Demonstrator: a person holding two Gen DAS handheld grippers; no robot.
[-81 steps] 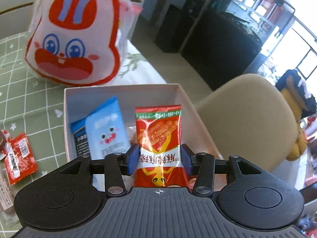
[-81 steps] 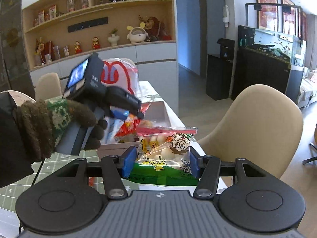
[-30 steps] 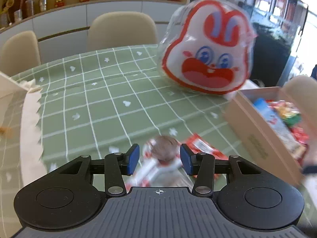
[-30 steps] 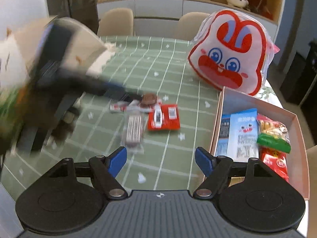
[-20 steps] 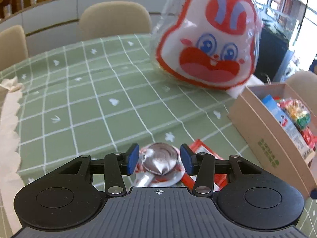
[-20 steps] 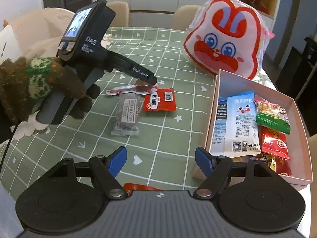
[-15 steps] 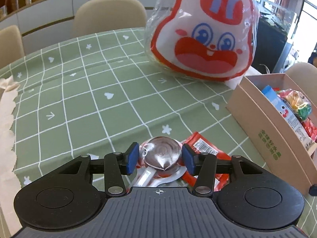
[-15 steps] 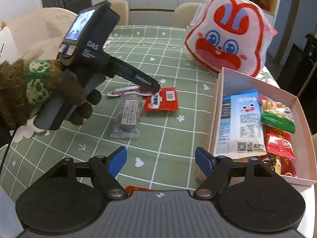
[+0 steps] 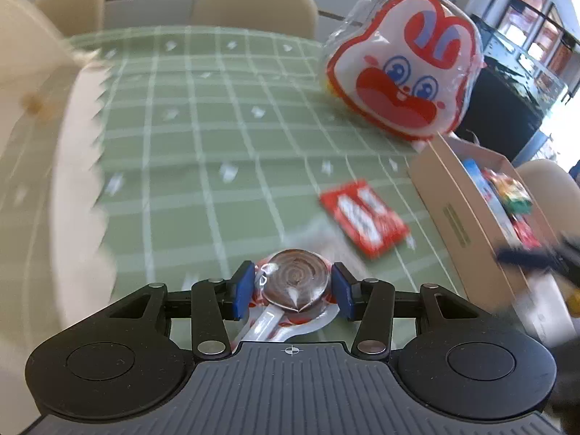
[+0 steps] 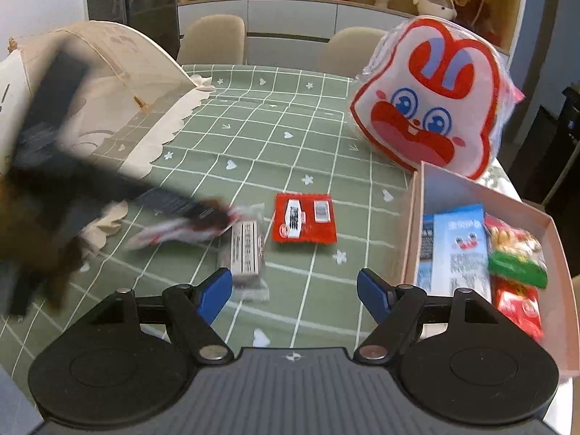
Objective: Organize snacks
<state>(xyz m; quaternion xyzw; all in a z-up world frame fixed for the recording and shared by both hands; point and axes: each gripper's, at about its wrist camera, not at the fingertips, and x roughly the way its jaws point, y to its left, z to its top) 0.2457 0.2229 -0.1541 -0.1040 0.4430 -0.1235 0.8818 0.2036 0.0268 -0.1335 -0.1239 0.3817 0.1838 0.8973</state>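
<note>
A round chocolate lollipop [image 9: 295, 282] in a clear red-and-white wrapper sits between the blue pads of my left gripper [image 9: 291, 286]. Its jaws are closing and grip it. In the right wrist view that gripper [image 10: 217, 217] is a dark blur carrying the lollipop [image 10: 174, 230] left of the other snacks. A red packet [image 10: 303, 217] and a grey-wrapped bar [image 10: 246, 250] lie on the green checked tablecloth. My right gripper [image 10: 294, 290] hangs open and empty above the cloth, beside the pink box [image 10: 413, 239] that holds several snack packs.
A big rabbit-face bag [image 10: 427, 98] stands behind the box. A white mesh food cover [image 10: 108, 83] with a lace edge fills the table's left side. Beige chairs [image 10: 214, 36] stand along the far edge. A gloved hand holds the left gripper.
The left gripper has swung to the left with the lollipop between its pads, away from the red packet. The right gripper has barely moved.
</note>
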